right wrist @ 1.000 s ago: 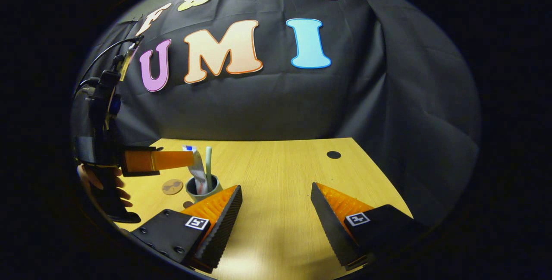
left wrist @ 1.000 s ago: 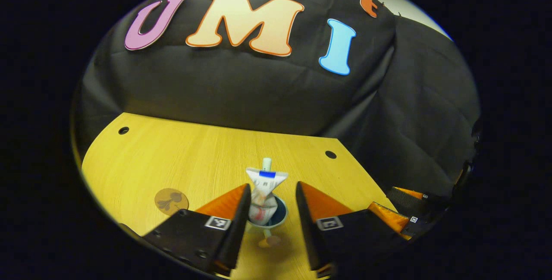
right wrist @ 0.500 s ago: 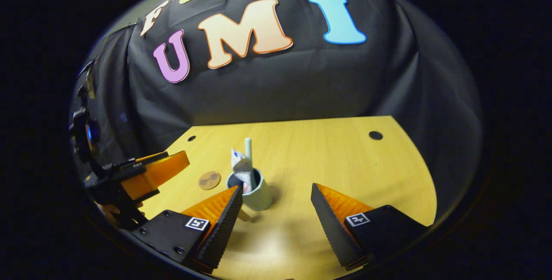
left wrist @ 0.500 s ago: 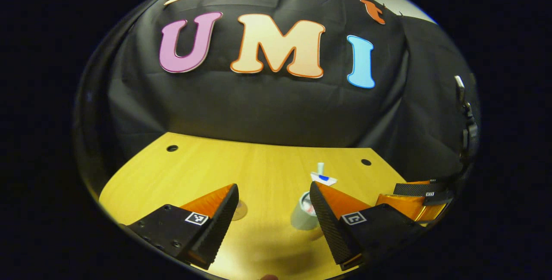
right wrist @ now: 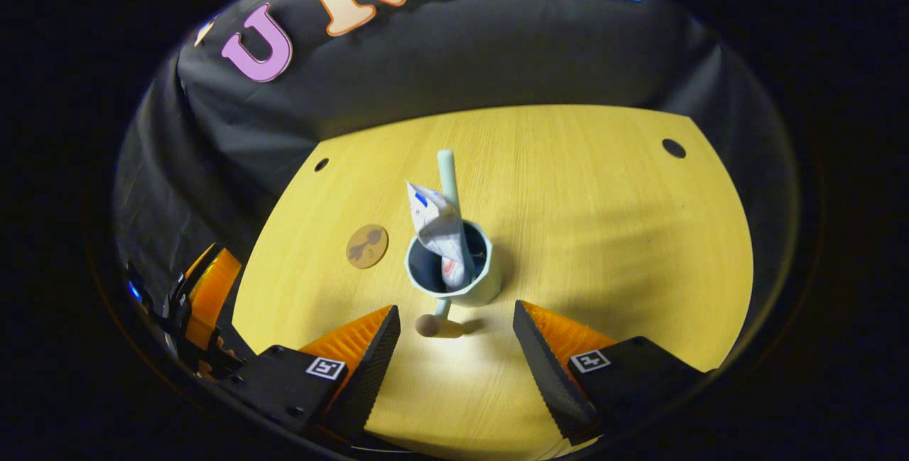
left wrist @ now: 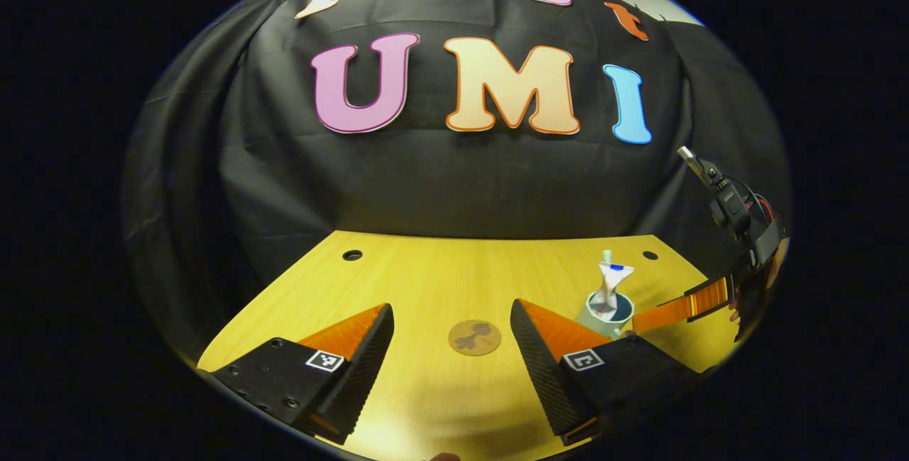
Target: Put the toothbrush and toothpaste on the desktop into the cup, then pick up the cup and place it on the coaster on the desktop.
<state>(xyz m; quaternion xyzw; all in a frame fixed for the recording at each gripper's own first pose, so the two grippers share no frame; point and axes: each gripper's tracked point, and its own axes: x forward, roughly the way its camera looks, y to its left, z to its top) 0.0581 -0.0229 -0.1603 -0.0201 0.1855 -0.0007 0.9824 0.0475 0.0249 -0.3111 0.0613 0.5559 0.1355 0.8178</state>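
Bare desktop surrounds the cup; right gripper released, left gripper released too.

Toothbrush and crumpled toothpaste stand in cup beside coaster.

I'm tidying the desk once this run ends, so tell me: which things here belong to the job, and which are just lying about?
Belongs to the job:
- cup, standing on the desktop
- toothbrush, in the cup
- toothpaste, in the cup
- coaster, bare, beside the cup
- right gripper, open, facing the cup
- left gripper, open

Just lying about:
- nothing loose; cable holes in the desktop
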